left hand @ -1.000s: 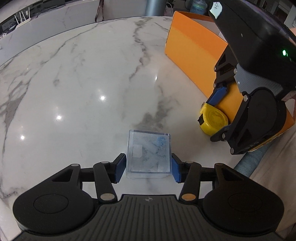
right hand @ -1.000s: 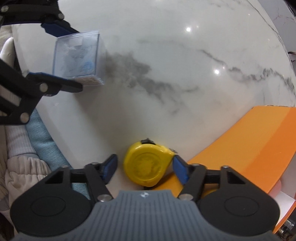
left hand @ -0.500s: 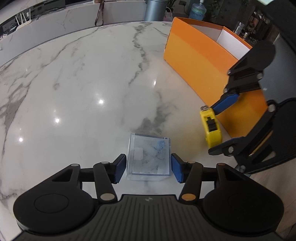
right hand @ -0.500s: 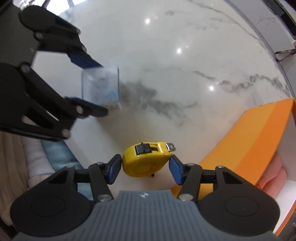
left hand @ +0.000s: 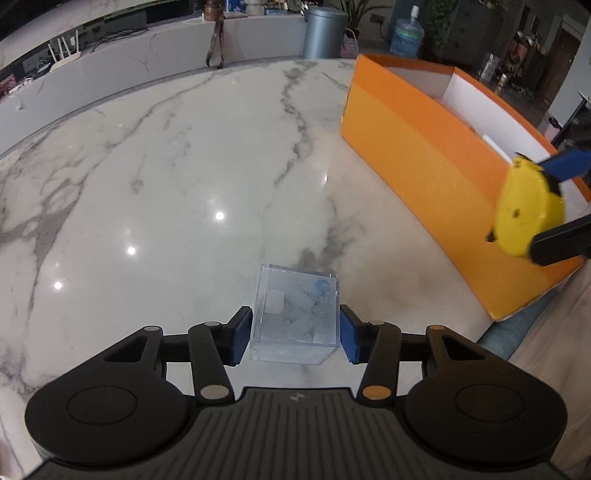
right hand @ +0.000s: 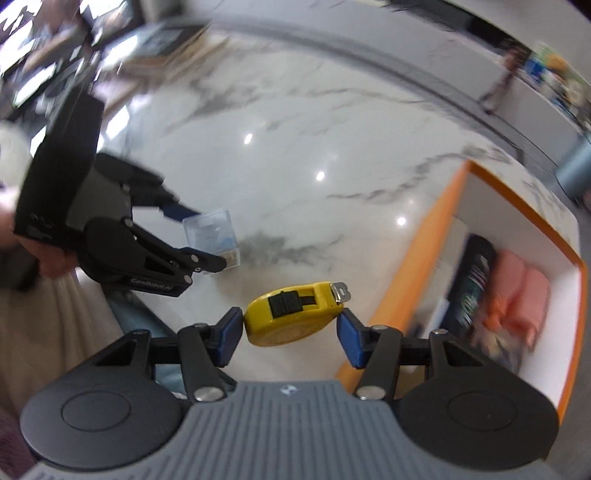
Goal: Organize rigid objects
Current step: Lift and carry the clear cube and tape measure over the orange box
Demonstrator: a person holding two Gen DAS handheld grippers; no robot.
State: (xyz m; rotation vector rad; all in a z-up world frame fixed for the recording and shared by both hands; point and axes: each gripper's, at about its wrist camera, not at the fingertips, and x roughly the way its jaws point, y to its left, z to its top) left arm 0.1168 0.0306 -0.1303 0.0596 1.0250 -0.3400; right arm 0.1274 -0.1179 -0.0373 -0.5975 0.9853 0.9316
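My right gripper [right hand: 290,334] is shut on a yellow tape measure [right hand: 295,314] and holds it in the air beside the near wall of the orange box [right hand: 424,236]. The tape measure [left hand: 528,210] also shows at the right edge of the left wrist view, level with the box's rim [left hand: 436,125]. My left gripper [left hand: 293,338] straddles a clear plastic cube [left hand: 297,314] that stands on the marble table [left hand: 184,177]; its blue pads sit against the cube's sides. The cube [right hand: 212,234] and left gripper [right hand: 199,236] also show in the right wrist view.
The orange box has white inner walls and holds a dark packet [right hand: 476,280] and pink folded items [right hand: 517,299]. The table's near edge runs just behind my grippers, with beige cloth [left hand: 554,332] below it. A grey bin [left hand: 325,33] stands beyond the table.
My right gripper closed on the tape measure, lifted it off the table and carried it up toward the box's rim. My left gripper stayed around the cube.
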